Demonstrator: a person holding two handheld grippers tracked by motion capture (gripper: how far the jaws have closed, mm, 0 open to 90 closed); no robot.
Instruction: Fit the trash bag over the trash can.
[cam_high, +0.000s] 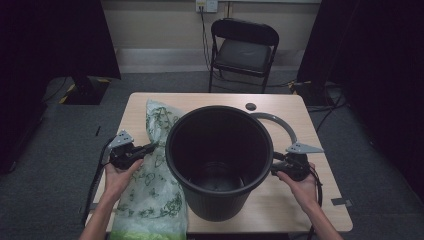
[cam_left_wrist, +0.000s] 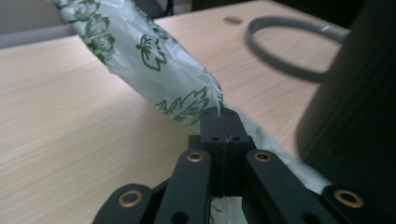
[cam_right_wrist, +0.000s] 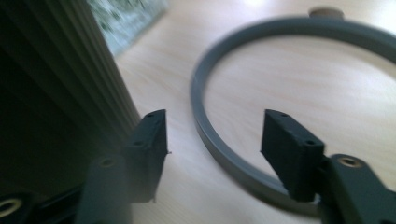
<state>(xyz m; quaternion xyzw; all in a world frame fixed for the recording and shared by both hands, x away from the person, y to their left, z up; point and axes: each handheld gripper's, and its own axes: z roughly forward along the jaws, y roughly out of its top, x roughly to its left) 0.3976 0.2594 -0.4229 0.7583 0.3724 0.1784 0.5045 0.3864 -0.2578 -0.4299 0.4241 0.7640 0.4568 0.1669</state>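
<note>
The person is standing at the wooden table (cam_high: 300, 112), a gripper in each hand, with a tall black bucket (cam_high: 218, 160) sitting in the middle of it. At about nine o'clock from the bucket, the left gripper (cam_high: 151, 147) is pinching the edge of a clear plastic bag (cam_high: 155, 190) printed with green leaves; its jaws are pressed together on the film, which is stretching up and away from them in the left gripper view (the bag is lying along the table's left side, touching the bucket's wall). At three o'clock, the right gripper (cam_high: 274, 164) is sitting just beside the bucket, its jaws standing apart with nothing between them. A grey ring (cam_high: 280, 124) is lying flat at about one o'clock from the bucket, partly behind it.
</note>
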